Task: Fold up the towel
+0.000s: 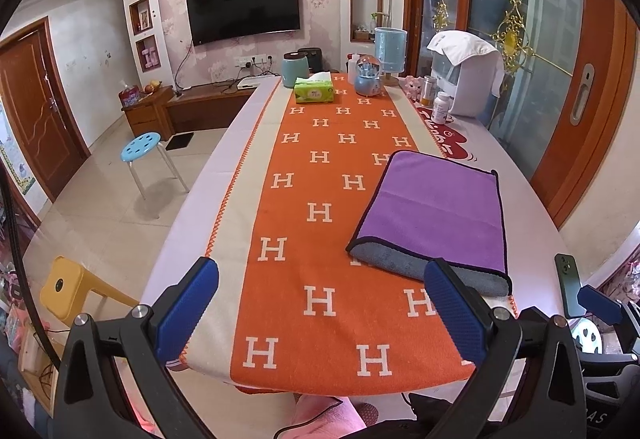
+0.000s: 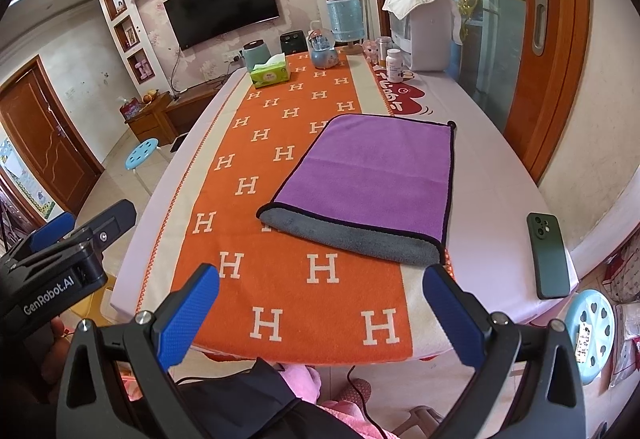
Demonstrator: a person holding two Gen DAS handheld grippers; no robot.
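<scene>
A purple towel with a black hem and grey underside lies folded flat on the orange H-patterned runner, right of centre; its grey lower layer sticks out at the near edge. It also shows in the right wrist view. My left gripper is open and empty, above the near table edge, left of the towel's near corner. My right gripper is open and empty, just short of the towel's near edge. The left gripper also shows at the left of the right wrist view.
A dark green phone lies on the table right of the towel. At the far end stand a green tissue box, a teal jar, a snow globe, pill bottles and a white appliance. Blue stools stand beside the table.
</scene>
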